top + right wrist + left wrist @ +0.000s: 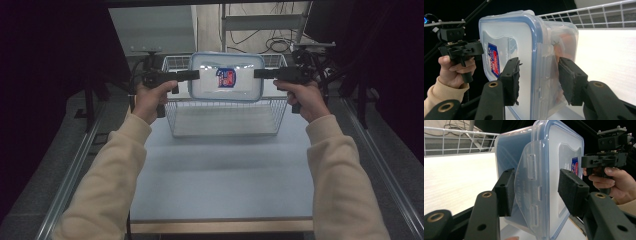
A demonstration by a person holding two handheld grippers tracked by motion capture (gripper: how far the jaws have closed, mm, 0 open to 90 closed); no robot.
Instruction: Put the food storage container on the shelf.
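Observation:
A clear plastic container (226, 77) with a blue-rimmed lid and a red-and-blue sticker (226, 78) hangs on edge above a white wire basket (225, 134), its lid facing the person. My left gripper (196, 75) is shut on the container's left end and my right gripper (257, 73) on its right end. In the left gripper view the pads (506, 192) clamp the container (536, 182) across a side latch. In the right gripper view the jaws of my right gripper (539, 80) pinch lid and base of the container (524, 62). Something orange (564, 45) shows faintly through the wall.
The wire basket stands at the far end of a pale table (220, 175), its inside bare. Metal rails (75, 170) run along both table sides. Dark stands, cables and a shelf frame (260, 22) lie beyond the basket.

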